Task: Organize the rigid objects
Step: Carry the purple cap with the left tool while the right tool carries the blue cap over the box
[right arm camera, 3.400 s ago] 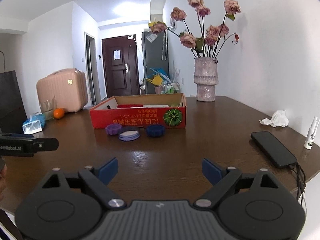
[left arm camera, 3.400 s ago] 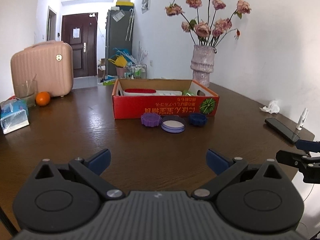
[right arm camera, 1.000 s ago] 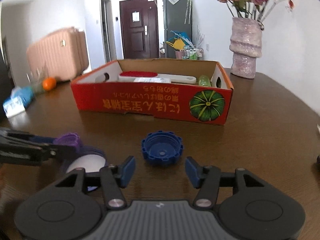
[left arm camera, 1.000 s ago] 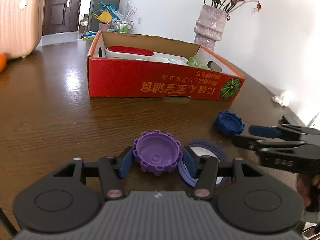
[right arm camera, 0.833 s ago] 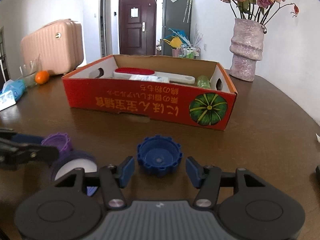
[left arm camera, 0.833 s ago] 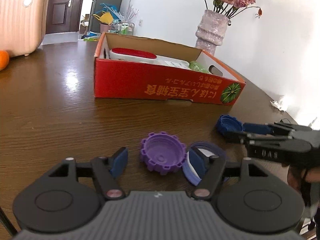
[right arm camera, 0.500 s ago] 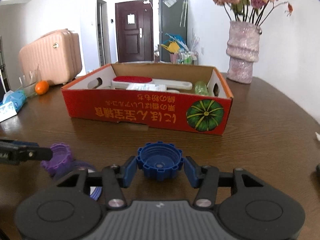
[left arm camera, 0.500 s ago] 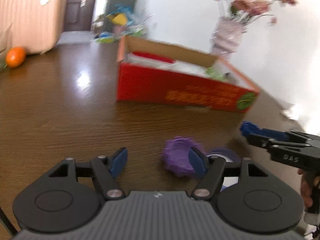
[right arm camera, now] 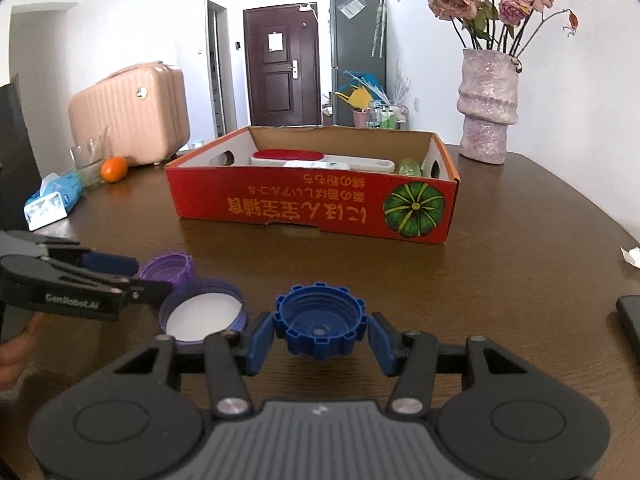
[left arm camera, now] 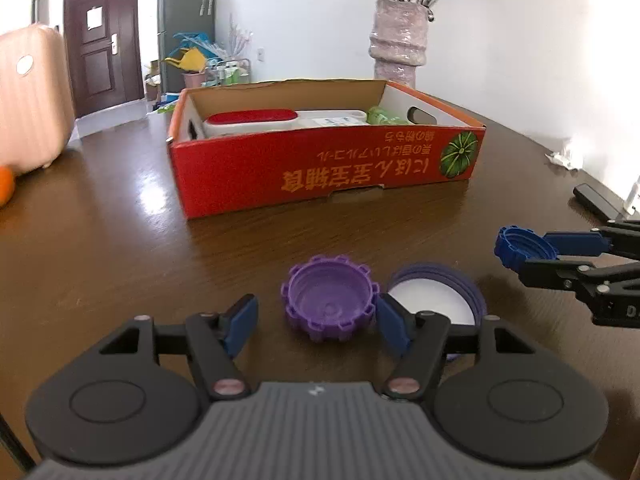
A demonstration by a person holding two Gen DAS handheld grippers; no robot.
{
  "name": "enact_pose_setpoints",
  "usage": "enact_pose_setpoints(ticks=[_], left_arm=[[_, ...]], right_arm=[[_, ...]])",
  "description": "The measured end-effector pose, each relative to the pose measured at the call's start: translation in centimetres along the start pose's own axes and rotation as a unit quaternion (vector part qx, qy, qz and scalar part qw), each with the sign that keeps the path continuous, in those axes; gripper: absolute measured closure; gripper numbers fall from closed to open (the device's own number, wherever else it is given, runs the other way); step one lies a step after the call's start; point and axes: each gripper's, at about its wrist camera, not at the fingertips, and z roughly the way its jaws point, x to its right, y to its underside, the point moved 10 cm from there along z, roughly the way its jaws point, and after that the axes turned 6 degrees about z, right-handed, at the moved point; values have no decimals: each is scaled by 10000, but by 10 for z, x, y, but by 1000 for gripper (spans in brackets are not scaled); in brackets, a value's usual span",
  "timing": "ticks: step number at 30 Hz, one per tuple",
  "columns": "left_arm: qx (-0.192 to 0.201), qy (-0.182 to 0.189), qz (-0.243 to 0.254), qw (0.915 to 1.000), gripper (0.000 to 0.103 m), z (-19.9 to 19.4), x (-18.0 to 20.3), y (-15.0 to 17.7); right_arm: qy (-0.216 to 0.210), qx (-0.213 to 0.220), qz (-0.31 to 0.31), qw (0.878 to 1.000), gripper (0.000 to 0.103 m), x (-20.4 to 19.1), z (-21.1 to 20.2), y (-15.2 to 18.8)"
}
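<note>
A purple toothed cap (left arm camera: 330, 298) lies on the brown table between the fingers of my left gripper (left arm camera: 316, 320); the right pad touches it, the left pad stands apart, so the gripper is open. It also shows in the right wrist view (right arm camera: 168, 268). My right gripper (right arm camera: 321, 336) is shut on a blue toothed cap (right arm camera: 320, 320) and holds it just above the table; it also shows in the left wrist view (left arm camera: 520, 246). A wide lilac lid with a white liner (left arm camera: 434, 300) lies beside the purple cap. A red cardboard box (left arm camera: 320, 172) stands behind.
The box (right arm camera: 312, 204) holds a red-and-white item and a green item. A pink vase (right arm camera: 488, 116) stands at back right. A suitcase (right arm camera: 132, 112), a glass, an orange (right arm camera: 114, 169) and a tissue pack (right arm camera: 52, 200) are at the left. A phone (left arm camera: 596, 202) lies at the right.
My right gripper has closed on the blue cap and lifted it slightly. My left gripper shifted left and back around the purple cap, which moved a little; the fingers stay open.
</note>
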Motion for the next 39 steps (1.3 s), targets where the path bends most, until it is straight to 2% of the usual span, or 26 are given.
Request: enact_pose_setpoints(ticks=[2,4,10,18,24,28,35,39], left_arm=[[-57,25,21,10000,39,7,1,-2],[-109,49,38,9999,49,12,3,-3],[78,-14,-87,9999,49,-2,5,-5],[540,-350,-265,9976,49,-72,20,4],[979,-278,-327,9943,49,-132,45,4],[1180,-259,-269,9923,49,-156,59,3],[1279,-207,-161,9914,49,-161,71,-8],[1397,-35,21,9902,49,-146,81,-39]], right_arm=[[18,4,18,10000,52,2,-1,1],[47,-2,38,10000,52,5,-1,1],[87,98,88,9999,52,9,-11,-1],[113,437,82,9989,52,4,-58,6],[50,763,59,9971,52,-5,-111,16],[67,923,27,9957,52,-7,-135,21],[113,1095,101,9939,52,-2,-151,20],[38,1147,117,9933,52,6,-142,2]])
